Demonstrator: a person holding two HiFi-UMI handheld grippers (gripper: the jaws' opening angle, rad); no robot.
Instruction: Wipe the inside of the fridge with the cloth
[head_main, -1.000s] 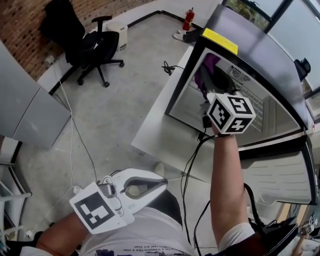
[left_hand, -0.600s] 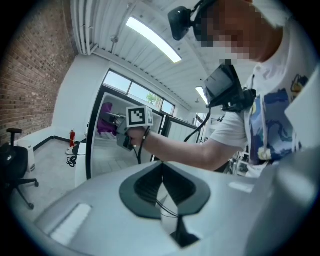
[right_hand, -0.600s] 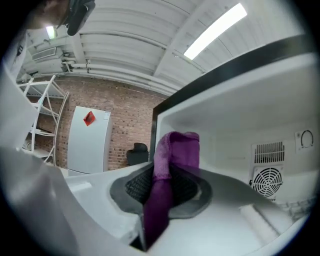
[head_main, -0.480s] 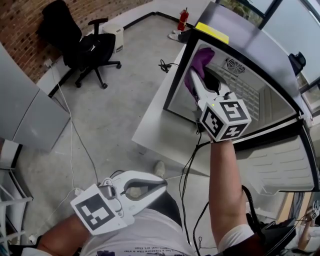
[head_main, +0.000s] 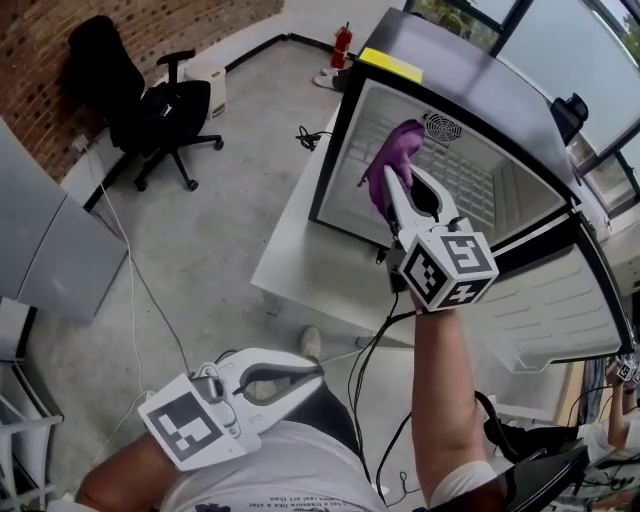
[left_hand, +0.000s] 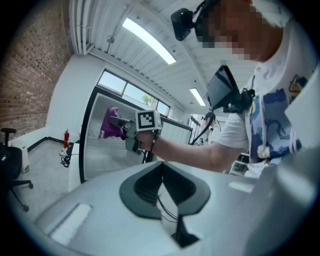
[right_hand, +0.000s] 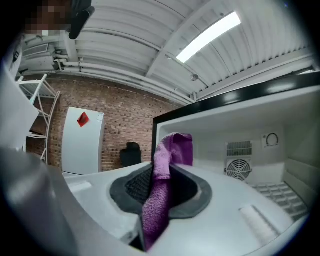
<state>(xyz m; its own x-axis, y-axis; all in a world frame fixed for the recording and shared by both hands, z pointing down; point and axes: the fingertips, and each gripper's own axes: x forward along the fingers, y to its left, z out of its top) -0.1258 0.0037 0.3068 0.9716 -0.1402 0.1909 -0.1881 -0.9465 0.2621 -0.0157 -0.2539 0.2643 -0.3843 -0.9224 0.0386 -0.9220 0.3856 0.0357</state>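
Observation:
The open fridge (head_main: 336, 160) stands at the upper right of the head view, with a round fan (head_main: 443, 128) on its white back wall. My right gripper (head_main: 392, 180) reaches into the opening near its left wall and is shut on a purple cloth (head_main: 393, 158). In the right gripper view the cloth (right_hand: 167, 150) hangs pinched between the jaws, with the fan (right_hand: 238, 168) beyond. My left gripper (head_main: 318, 375) is held low by the person's waist, shut and holding nothing. The left gripper view shows the fridge (left_hand: 90, 135) and the cloth (left_hand: 112, 122) from the side.
The fridge sits on a white platform (head_main: 295, 265), and its door (head_main: 560, 320) hangs open at the right. A black office chair (head_main: 150, 100), a red extinguisher (head_main: 342, 45) and floor cables (head_main: 130, 290) lie to the left. A grey cabinet (head_main: 50, 240) stands at the far left.
My right gripper has pushed the cloth farther into the fridge, toward the upper left of the opening. The left gripper has stayed where it was.

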